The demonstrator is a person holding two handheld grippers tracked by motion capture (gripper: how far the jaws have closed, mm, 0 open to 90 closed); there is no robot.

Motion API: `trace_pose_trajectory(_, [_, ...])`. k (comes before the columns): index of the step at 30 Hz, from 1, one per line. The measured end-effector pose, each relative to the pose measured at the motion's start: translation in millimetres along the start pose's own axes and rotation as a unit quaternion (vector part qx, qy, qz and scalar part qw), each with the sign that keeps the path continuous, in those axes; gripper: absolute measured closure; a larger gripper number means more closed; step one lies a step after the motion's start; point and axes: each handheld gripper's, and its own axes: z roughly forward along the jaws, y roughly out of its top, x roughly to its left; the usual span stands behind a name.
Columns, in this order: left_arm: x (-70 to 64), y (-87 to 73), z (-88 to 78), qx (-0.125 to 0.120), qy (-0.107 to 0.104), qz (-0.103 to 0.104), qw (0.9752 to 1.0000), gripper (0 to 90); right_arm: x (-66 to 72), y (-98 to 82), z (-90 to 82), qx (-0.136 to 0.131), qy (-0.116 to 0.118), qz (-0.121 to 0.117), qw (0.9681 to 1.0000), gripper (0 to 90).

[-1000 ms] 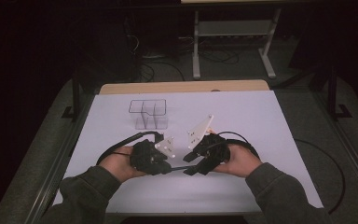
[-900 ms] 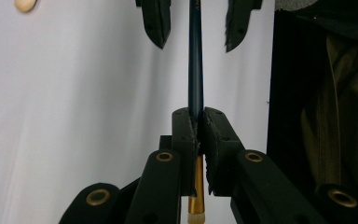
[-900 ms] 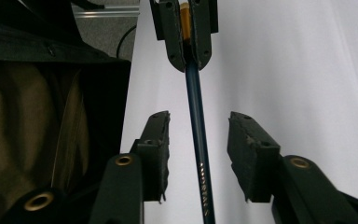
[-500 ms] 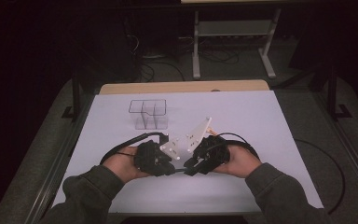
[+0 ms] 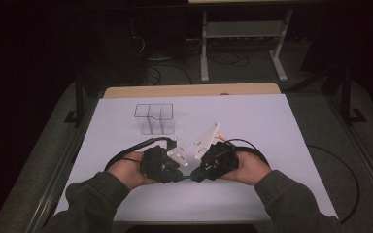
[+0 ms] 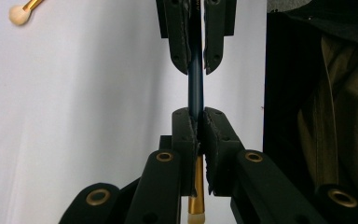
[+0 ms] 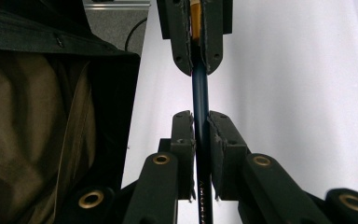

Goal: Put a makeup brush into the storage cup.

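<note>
A makeup brush (image 6: 196, 88) with a dark blue handle and a gold ferrule is held between my two grippers, which face each other tip to tip low over the white table (image 5: 272, 126). My left gripper (image 6: 196, 122) is shut on the brush beside the ferrule. In the right gripper view, my right gripper (image 7: 201, 125) is shut on the blue handle (image 7: 200, 93); its jaws have just been closing onto it. From above, the left gripper (image 5: 178, 174) and right gripper (image 5: 197, 174) meet near the table's front edge.
A second brush (image 6: 17, 13) with a pale head lies on the table farther off. A clear compartment organiser (image 5: 154, 119) stands at the back left. The person's olive sleeves (image 5: 291, 204) come in from the front edge.
Both hands have kept their place, close together at the front of the table. From above nothing else differs.
</note>
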Motion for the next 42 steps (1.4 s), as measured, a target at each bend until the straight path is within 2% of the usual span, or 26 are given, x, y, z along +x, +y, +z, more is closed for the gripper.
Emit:
trace_pose_trajectory(4, [-0.6,1.6,-0.7,-0.001,0.002,0.005,1.0000,83.5,-0.8,-0.1,1.0,0.000,-0.002,-0.006,1.0000,80.0])
trace_pose_trajectory(8, [-1.2,2.8,-0.6,-0.001,0.002,0.007,1.0000,83.5,0.7,-0.7,1.2,0.005,0.001,0.003,1.0000,82.0])
trace_pose_trajectory(10, [-1.1,2.9,-0.7,-0.001,0.000,0.007,1.0000,83.5,-0.3,-1.2,1.8,0.000,0.000,-0.005,1.0000,82.3])
trace_pose_trajectory(22, [-0.1,3.0,1.0,0.000,-0.004,0.009,1.0000,83.4,-1.0,-4.9,2.6,-0.005,0.007,-0.001,1.0000,83.4])
trace_pose_trajectory(24, [0.2,2.4,1.8,-0.003,-0.006,0.007,1.0000,83.3,-1.1,-5.4,3.4,-0.006,0.005,-0.007,0.9999,83.5])
trace_pose_trajectory(29, [2.0,-0.6,0.9,-0.010,-0.014,0.004,0.9998,79.8,-0.5,-8.3,4.0,-0.005,0.002,-0.003,1.0000,83.5])
trace_pose_trajectory(36, [3.6,-5.0,-2.5,-0.023,-0.008,-0.004,0.9997,72.9,-1.2,-15.0,1.5,-0.013,-0.006,0.003,0.9999,83.5])
trace_pose_trajectory(42, [4.1,-13.5,-3.7,-0.032,-0.009,-0.016,0.9993,71.1,0.6,-20.6,-2.7,-0.021,-0.011,0.009,0.9997,83.5])
